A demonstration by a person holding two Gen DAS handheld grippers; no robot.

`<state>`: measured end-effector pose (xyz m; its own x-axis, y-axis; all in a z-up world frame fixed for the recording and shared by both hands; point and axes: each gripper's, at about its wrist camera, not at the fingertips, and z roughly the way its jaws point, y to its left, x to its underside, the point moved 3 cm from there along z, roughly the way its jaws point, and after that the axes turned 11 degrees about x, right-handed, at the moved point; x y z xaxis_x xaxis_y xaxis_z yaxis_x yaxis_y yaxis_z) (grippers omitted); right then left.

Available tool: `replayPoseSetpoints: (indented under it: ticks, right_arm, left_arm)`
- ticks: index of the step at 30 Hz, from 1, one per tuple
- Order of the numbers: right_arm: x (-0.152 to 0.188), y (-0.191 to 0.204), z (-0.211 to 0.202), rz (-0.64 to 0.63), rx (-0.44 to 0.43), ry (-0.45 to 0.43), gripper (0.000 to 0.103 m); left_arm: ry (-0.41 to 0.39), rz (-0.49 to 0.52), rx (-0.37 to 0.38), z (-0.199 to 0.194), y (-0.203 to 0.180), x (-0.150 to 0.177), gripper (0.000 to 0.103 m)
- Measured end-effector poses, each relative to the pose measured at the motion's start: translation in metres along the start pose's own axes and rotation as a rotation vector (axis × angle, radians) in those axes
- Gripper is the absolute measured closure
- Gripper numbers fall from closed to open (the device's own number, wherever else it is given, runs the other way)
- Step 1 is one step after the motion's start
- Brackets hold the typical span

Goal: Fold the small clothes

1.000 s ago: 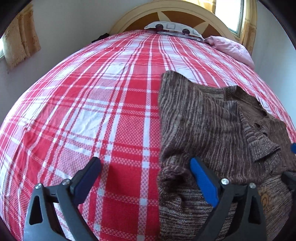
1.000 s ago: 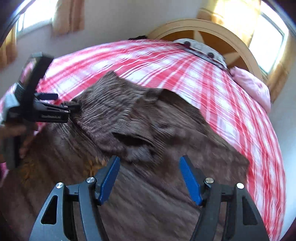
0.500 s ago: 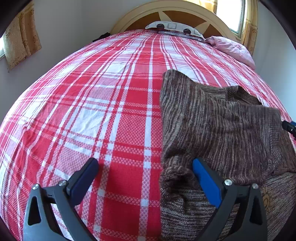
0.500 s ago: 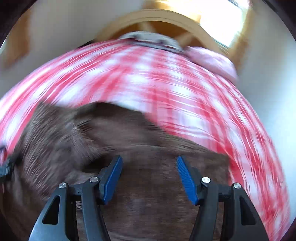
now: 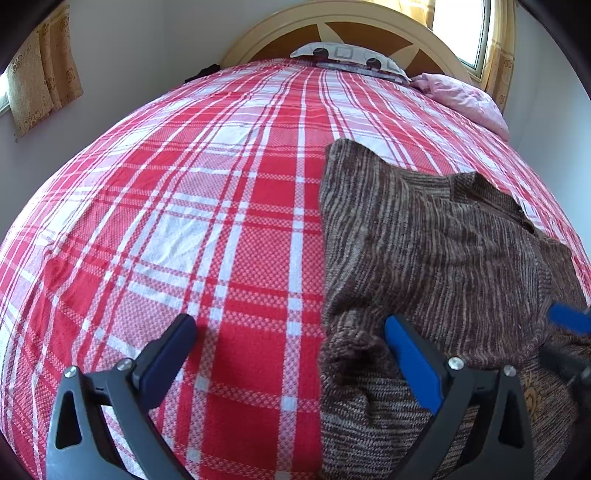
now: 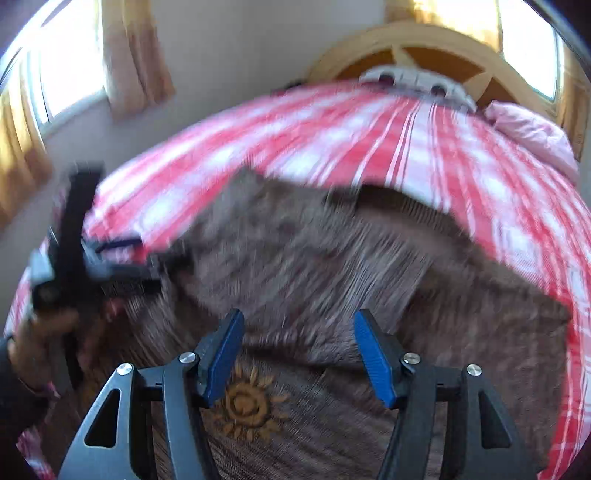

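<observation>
Currently, garment: brown knit sweater (image 5: 436, 258) lies partly folded on the red plaid bed (image 5: 184, 221).
Left gripper (image 5: 288, 354): jaws wide open, straddling the sweater's edge, holding nothing.
Right gripper (image 6: 299, 354): jaws open above the sun motif (image 6: 245, 404), empty.

A red-and-white plaid bedspread (image 5: 192, 229) covers the whole bed. At its far end rises an arched wooden headboard (image 5: 343, 33). A patterned grey pillow (image 5: 347, 59) lies against the headboard's foot, and a pink pillow (image 5: 461, 99) sits just right of it. Yellow curtains (image 5: 44, 85) hang on the wall left of the headboard.
</observation>
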<state>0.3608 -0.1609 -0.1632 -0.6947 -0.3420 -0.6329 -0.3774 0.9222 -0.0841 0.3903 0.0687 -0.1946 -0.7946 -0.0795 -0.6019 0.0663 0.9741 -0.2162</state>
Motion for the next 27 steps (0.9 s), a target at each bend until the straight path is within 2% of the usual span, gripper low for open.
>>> replayPoseSetpoints:
  ticks: [2,3,6,10,14,17,20,27]
  right_arm:
    - [0.012,-0.003,0.014,0.007,-0.011,0.066,0.04]
    - [0.014,-0.006,0.01,0.001,-0.003,0.045,0.04]
    - [0.02,-0.014,0.002,0.03,-0.044,0.066,0.04]
    - [0.034,-0.021,-0.006,0.026,-0.013,0.084,0.04]
    - [0.054,-0.038,-0.013,0.065,0.021,0.098,0.04]
    - [0.071,-0.051,-0.021,0.085,0.024,0.11,0.04]
    - [0.087,-0.061,-0.03,0.097,0.032,0.106,0.04]
    - [0.126,-0.062,-0.072,0.075,0.094,0.077,0.04]
  left_arm:
    - [0.002,0.004,0.0,0.0,0.0,0.0,0.0]
    - [0.003,0.005,0.001,-0.001,0.0,0.001,0.0]
    - [0.004,0.006,0.006,-0.002,-0.001,0.003,0.0]
    - [-0.001,0.002,0.025,-0.006,0.0,0.005,0.0]
    - [-0.025,-0.052,0.092,-0.024,0.006,0.008,0.0]
    - [-0.036,-0.019,0.079,-0.039,0.0,0.019,0.0]
    - [0.01,0.0,0.051,-0.049,-0.005,0.034,0.0]
    - [0.014,0.023,0.073,-0.089,-0.018,0.079,0.0]
